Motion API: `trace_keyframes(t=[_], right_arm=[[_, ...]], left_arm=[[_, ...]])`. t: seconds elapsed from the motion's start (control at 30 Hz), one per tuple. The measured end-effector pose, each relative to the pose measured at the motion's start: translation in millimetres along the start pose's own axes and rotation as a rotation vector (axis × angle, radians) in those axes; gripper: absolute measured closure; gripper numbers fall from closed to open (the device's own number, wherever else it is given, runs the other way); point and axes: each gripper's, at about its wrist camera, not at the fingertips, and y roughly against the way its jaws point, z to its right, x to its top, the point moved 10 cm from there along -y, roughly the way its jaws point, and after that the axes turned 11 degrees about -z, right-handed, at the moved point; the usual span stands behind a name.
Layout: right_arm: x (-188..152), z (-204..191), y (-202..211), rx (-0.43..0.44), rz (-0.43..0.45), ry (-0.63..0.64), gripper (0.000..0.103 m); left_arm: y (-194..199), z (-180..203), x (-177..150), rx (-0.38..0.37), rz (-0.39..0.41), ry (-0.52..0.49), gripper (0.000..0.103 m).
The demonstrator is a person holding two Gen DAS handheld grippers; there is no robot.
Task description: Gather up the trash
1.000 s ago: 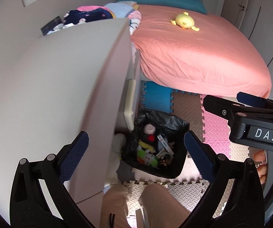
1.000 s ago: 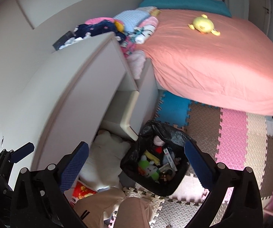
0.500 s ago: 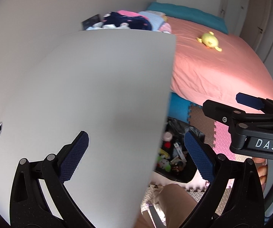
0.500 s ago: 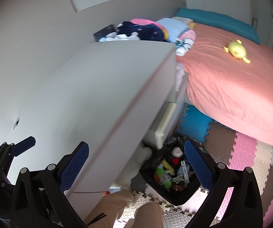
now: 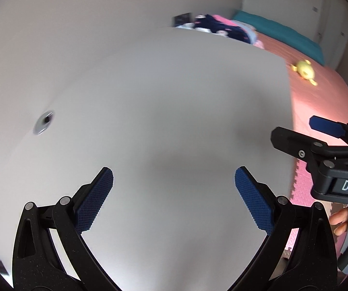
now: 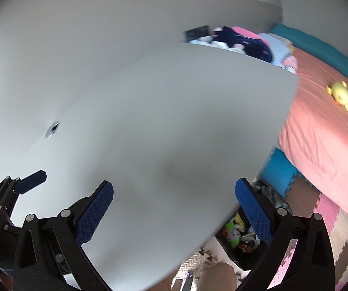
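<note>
Both grippers stood with their jaws spread wide and nothing between the blue pads. The left gripper [image 5: 174,202] hung over a bare white desk top [image 5: 174,126] that filled most of its view. The right gripper [image 6: 174,207] hung over the same desk top [image 6: 164,126], nearer its right edge, and showed at the right of the left wrist view [image 5: 328,145].

A small round metal fitting [image 6: 52,128] sat at the far left of the desk. At the desk's far end lay a heap of folded clothes [image 6: 241,40]. To the right stood a bed with a salmon-pink cover [image 6: 328,126], with a yellow plush toy [image 6: 339,93] on it.

The trash lay in a black-lined bin [image 6: 253,240] on the foam mat floor [image 6: 328,208], below the desk's right edge, partly hidden by the right gripper's finger. Its contents were too small to name, apart from a green toy-like item [image 6: 232,234].
</note>
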Motion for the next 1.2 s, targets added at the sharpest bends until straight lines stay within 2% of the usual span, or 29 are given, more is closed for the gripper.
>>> trace_keyframes(t=[0.37, 0.57, 0.7, 0.9, 1.2], right_arm=[[-11.4, -89.8, -41.2, 0.03, -0.05, 0.121, 0.003], [-21.8, -129.8, -61.5, 0.018, -0.068, 0.181, 0.003], [-22.6, -144.8, -70.4, -0.022, -0.06, 0.21, 0.003], [-17.7, -146.0, -83.7, -0.075, -0.045, 0.214, 0.003], [-22.7, -147.4, -102.1, -0.084, -0.055, 0.218, 0.003]], left_arm=[[2.2, -122.9, -51.2, 0.1, -0.019, 0.187, 0.006], [-7.0, -168.6, -73.1, 0.096, -0.02, 0.278, 0.006], [-14.8, -182.7, -79.8, 0.092, -0.026, 0.296, 0.006], [-27.0, -192.0, -84.4, 0.077, -0.039, 0.311, 0.006], [-32.0, -201.4, -85.8, 0.083, -0.042, 0.324, 0.006]])
